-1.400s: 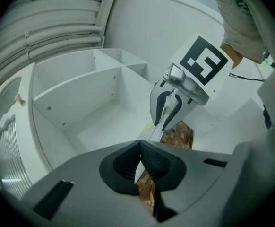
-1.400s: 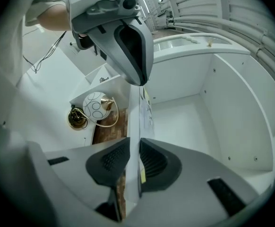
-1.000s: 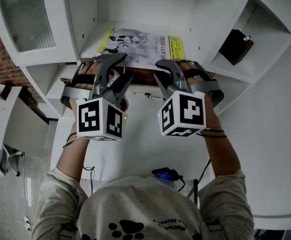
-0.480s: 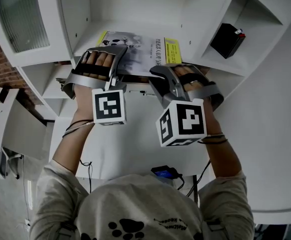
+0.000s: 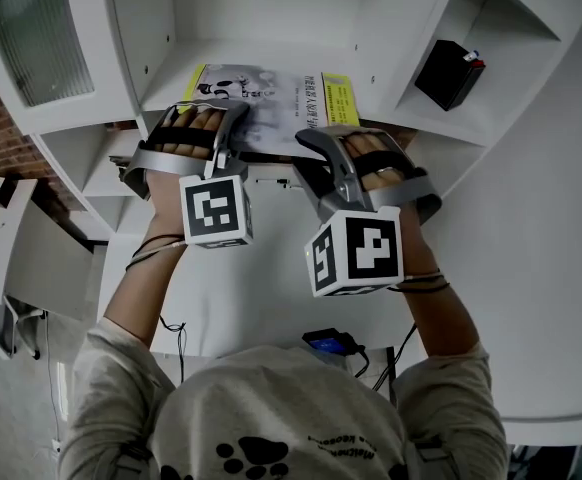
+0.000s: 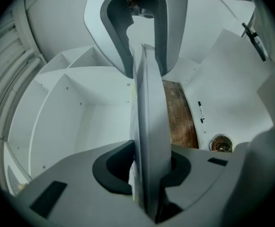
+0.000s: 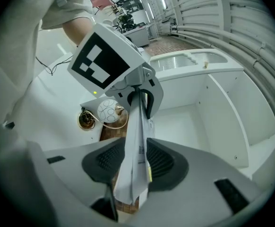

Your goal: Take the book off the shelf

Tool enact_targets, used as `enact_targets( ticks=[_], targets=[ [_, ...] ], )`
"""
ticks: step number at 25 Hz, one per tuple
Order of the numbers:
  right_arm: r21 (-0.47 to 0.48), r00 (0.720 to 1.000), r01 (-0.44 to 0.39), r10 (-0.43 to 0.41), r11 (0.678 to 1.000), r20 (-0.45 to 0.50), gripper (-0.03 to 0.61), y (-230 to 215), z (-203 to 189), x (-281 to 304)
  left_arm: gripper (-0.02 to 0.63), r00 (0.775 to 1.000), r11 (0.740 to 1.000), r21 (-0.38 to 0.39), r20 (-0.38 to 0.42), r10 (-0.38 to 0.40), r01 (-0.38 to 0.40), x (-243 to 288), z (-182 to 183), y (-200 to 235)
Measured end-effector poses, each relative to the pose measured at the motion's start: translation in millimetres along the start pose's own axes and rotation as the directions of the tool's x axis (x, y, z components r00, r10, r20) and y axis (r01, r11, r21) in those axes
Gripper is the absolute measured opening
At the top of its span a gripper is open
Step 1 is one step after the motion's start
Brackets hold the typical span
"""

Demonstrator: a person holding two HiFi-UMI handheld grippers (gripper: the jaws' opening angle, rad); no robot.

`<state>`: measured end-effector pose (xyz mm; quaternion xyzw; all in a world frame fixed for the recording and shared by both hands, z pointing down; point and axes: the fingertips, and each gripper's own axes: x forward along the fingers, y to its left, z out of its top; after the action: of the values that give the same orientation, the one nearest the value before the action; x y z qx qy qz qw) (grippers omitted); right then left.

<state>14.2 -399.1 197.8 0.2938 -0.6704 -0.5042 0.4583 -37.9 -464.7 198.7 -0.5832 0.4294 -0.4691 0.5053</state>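
A thin book (image 5: 261,93) with a grey cover and a yellow band lies flat on the white shelf (image 5: 271,8), its near edge over the shelf's front. My left gripper (image 5: 229,120) holds that edge at the left. In the left gripper view the book (image 6: 149,117) stands edge-on between the jaws, which have just been closing, and the left gripper (image 6: 144,167) is shut on it. My right gripper (image 5: 316,140) is at the edge's right part. Its jaws have just been opening, and the book's pages (image 7: 136,131) hang loose in the open right gripper (image 7: 135,162).
A black box (image 5: 449,73) sits in the slanted compartment to the right. A door with a ribbed glass pane (image 5: 41,38) stands at the left. Shelf side walls (image 5: 156,28) flank the book. A dark device with cables (image 5: 326,346) lies on the white table below.
My left gripper has rolled, so its marker cube now faces me squarely, and its jaws have come together on the book's edge. The right gripper's jaws have loosened round the pages.
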Motion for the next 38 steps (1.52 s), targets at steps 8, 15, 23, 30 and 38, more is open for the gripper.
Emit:
enact_targets(
  ticks=[8, 15, 23, 30, 38],
  targets=[
    [-0.001, 0.997, 0.071, -0.071, 0.997, 0.015, 0.267, -3, 20, -6, 0.092, 1.000, 1.000, -0.011, -0.015, -0.013, 0.013, -3, 3, 0],
    [-0.083, 0.991, 0.077, -0.085, 0.994, -0.101, 0.291, -6, -6, 40, 0.092, 0.999, 0.999, -0.032, -0.034, -0.018, 0.017, -6, 4, 1],
    [-0.080, 0.970, 0.175, -0.186, 0.981, -0.154, 0.205, -12, -33, 55, 0.092, 0.998, 0.999, -0.045, -0.055, -0.014, 0.012, -10, 8, 0],
    [-0.071, 0.963, 0.233, -0.240, 0.970, -0.125, 0.087, -14, -32, 40, 0.092, 0.997, 0.998, -0.060, -0.075, 0.013, -0.017, -21, 13, -2],
    [-0.076, 0.961, 0.248, -0.255, 0.966, -0.103, 0.086, -7, -25, 21, 0.091, 0.996, 0.998, -0.052, -0.081, 0.043, -0.048, -42, 19, -4]
  ],
)
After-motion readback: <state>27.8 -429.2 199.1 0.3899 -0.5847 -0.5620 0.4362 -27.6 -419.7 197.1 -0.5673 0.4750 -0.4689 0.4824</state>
